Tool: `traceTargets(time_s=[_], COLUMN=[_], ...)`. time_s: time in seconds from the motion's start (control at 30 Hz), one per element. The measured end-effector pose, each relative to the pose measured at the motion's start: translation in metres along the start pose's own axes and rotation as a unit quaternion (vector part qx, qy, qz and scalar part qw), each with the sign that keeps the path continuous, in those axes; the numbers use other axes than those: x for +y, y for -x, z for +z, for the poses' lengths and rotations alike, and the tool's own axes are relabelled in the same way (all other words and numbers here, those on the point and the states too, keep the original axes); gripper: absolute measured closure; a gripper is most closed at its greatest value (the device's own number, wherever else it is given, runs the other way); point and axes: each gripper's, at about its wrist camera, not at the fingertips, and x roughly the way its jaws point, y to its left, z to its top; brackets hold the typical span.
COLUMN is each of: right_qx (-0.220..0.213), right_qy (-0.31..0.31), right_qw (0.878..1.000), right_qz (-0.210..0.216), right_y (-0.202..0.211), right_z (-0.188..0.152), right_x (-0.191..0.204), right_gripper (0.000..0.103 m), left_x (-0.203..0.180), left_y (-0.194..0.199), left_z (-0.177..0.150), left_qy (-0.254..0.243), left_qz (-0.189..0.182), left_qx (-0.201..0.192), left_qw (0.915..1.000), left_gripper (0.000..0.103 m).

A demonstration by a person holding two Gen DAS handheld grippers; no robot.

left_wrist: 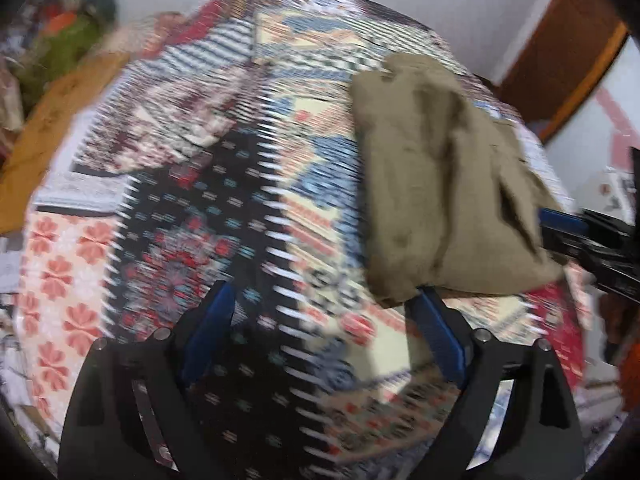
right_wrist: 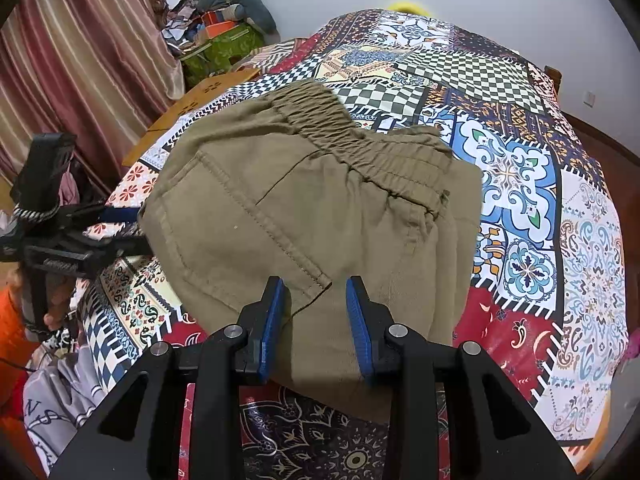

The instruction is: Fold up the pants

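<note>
Olive-khaki pants (right_wrist: 304,200) lie folded into a compact bundle on the patchwork bedspread (right_wrist: 520,168), with the elastic waistband (right_wrist: 360,140) on top at the far side. They also show in the blurred left wrist view (left_wrist: 440,168) at the right. My right gripper (right_wrist: 316,296) is open, its blue pads (right_wrist: 274,312) apart just above the near edge of the bundle, holding nothing. My left gripper (left_wrist: 320,308) is open wide and empty, its right pad (left_wrist: 436,328) beside the bundle's near corner. It shows from the side in the right wrist view (right_wrist: 120,224) at the bundle's left edge.
A patterned patchwork bedspread (left_wrist: 200,200) covers the bed. A wooden board (right_wrist: 200,100) and a pile of clothes and bags (right_wrist: 220,32) lie at the far left by striped curtains (right_wrist: 80,60). A grey garment (right_wrist: 68,392) lies at the lower left. A white wall stands behind.
</note>
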Motion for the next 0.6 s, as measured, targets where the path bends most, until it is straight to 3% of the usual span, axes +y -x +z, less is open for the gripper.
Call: traceTargets(time_s=[0.2, 0.33, 0.43, 0.5, 0.53, 0.6], right_qx=[0.002, 0.0, 0.001, 0.001, 0.001, 0.0], right_qy=[0.0, -0.004, -0.005, -0.005, -0.005, -0.006], right_qw=[1.0, 1.0, 1.0, 1.0, 1.0, 1.0], right_qz=[0.005, 0.008, 0.01, 0.01, 0.01, 0.01], right_y=[-0.001, -0.002, -0.002, -0.002, -0.002, -0.002], right_z=[-0.001, -0.001, 0.0, -0.001, -0.001, -0.001], right_x=[-0.001, -0.003, -0.003, -0.003, -0.004, -0.004], right_gripper=[0.074, 0.074, 0.074, 0.074, 0.074, 0.074], left_x=[0.009, 0.016, 0.022, 0.027, 0.036, 0.053], left_y=[0.0, 0.004, 0.01, 0.012, 0.015, 0.021], left_z=[0.01, 0.016, 0.018, 0.021, 0.024, 0.026], left_qy=[-0.01, -0.015, -0.012, -0.009, -0.002, 0.031], left_qz=[0.077, 0.101, 0.098, 0.136, 0.14, 0.111], left_qx=[-0.033, -0.046, -0.046, -0.056, -0.055, -0.052], left_qw=[0.9964, 0.9938, 0.9941, 0.9891, 0.9886, 0.9919], left_gripper=[0.01, 0.01, 0.01, 0.02, 0.02, 0.02])
